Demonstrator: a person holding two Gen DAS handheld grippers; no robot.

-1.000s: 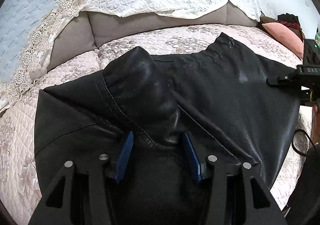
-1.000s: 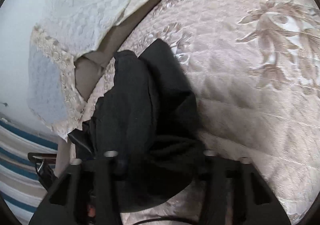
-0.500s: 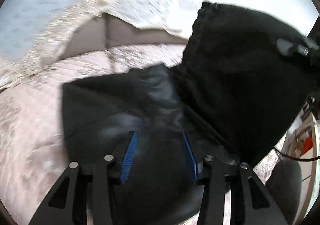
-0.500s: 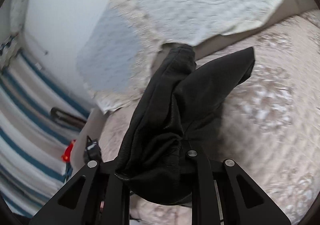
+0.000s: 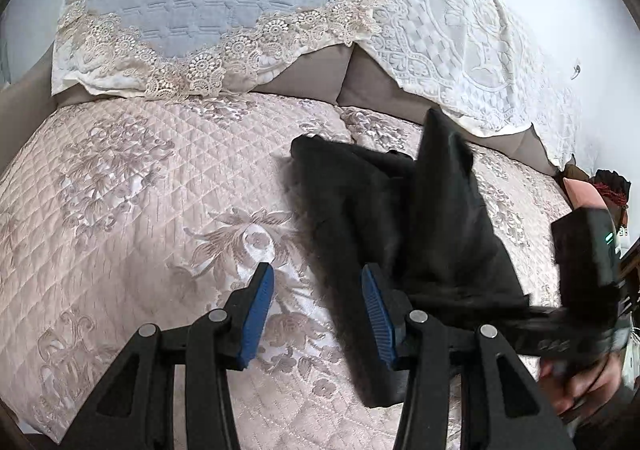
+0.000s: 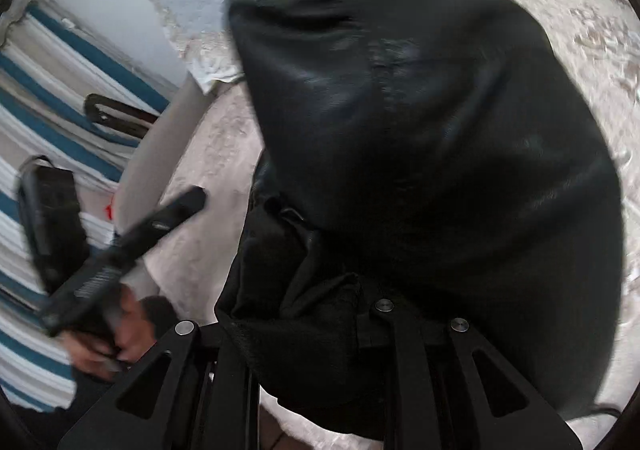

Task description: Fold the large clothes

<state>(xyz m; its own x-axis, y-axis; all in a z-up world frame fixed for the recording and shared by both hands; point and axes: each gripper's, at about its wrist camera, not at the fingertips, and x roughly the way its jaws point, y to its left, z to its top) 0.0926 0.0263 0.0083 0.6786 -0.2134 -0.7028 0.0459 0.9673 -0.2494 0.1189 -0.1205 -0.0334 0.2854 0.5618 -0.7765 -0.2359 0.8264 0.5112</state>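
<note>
Left wrist view shows the left gripper (image 5: 318,308) with its blue pads spread apart and nothing between them, poised over bare quilted bedspread (image 5: 132,217). The black jacket (image 5: 404,217) lies to that gripper's right, bunched and partly lifted off the bed, its long axis running from the far cushions back toward the right gripper (image 5: 568,334), which shows at the right edge of this view.

Right wrist view has the jacket (image 6: 420,137) draped over the right gripper (image 6: 304,334); the fingertips are buried in the cloth, so the grip reads as clamped on a gathered edge, though the pads themselves are hidden. The left gripper (image 6: 132,242) appears there blurred, off to the left and clear of the cloth.

The right hand is therefore the nearer one; the free left tool would have to cross rightward to take a second edge.
</note>
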